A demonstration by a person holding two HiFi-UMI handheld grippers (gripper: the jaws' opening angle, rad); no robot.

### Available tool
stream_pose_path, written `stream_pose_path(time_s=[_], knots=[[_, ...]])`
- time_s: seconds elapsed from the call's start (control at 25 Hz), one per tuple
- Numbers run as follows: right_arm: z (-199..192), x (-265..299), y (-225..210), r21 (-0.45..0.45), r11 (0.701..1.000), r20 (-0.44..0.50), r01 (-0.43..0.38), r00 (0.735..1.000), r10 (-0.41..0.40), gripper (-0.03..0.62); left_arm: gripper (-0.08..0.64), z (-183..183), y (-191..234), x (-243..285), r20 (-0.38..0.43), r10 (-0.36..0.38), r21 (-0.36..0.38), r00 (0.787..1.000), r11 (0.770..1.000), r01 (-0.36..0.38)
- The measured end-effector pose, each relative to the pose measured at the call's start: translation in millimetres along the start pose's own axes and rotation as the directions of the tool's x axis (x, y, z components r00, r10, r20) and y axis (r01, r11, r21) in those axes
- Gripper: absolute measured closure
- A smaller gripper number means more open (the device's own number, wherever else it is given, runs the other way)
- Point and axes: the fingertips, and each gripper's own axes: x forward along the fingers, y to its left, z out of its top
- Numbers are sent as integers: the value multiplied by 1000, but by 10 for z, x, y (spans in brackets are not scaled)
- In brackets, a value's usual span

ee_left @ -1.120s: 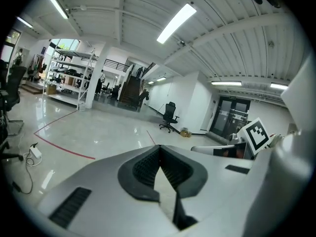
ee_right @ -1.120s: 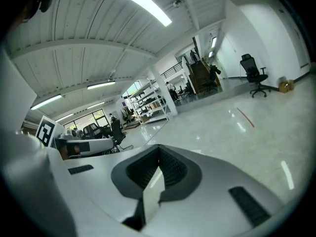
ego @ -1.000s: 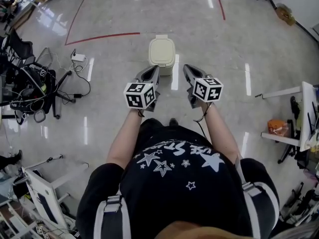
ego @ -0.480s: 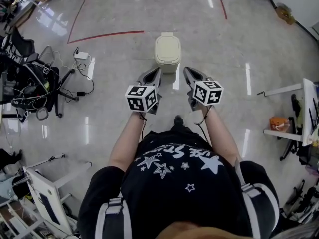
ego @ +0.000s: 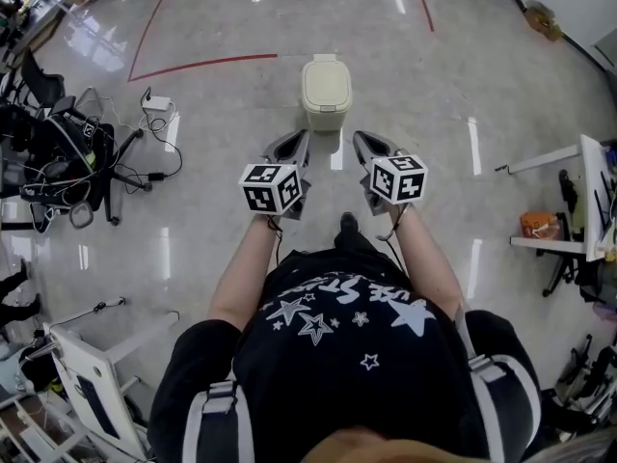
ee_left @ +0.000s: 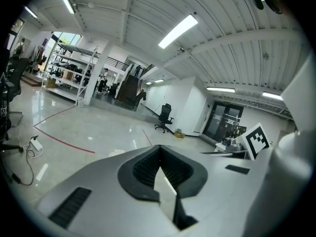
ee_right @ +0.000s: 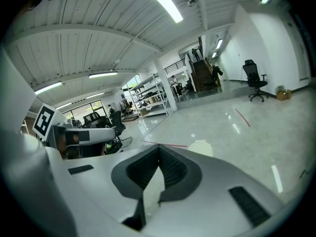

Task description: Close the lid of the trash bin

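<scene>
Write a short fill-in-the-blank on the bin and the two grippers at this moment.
1. The bin stands on the floor with its lid ____.
2. The jaws of the left gripper and the right gripper are ____, with nothing between them.
3. Neither gripper ____ the bin; both are short of it.
Missing words: closed; shut; touches.
</scene>
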Motion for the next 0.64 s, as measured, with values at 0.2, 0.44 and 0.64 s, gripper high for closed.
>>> stream_pose_path(time_s=[0.2, 0.44, 0.64], knots=[[-71, -155, 116, -21, 999, 5, 28, 1000, -28, 588, 549, -31, -79, -147, 1, -31, 10, 1000, 999, 31], [-147, -374, 225, -28, 998, 27, 63, 998, -62, 588, 549, -57, -165, -314, 3, -59, 27, 998, 998, 59], [-271, -505, 320, -27, 997, 24, 76, 997, -76, 588, 549, -111, -225, -464, 3, -69, 27, 998, 997, 69]])
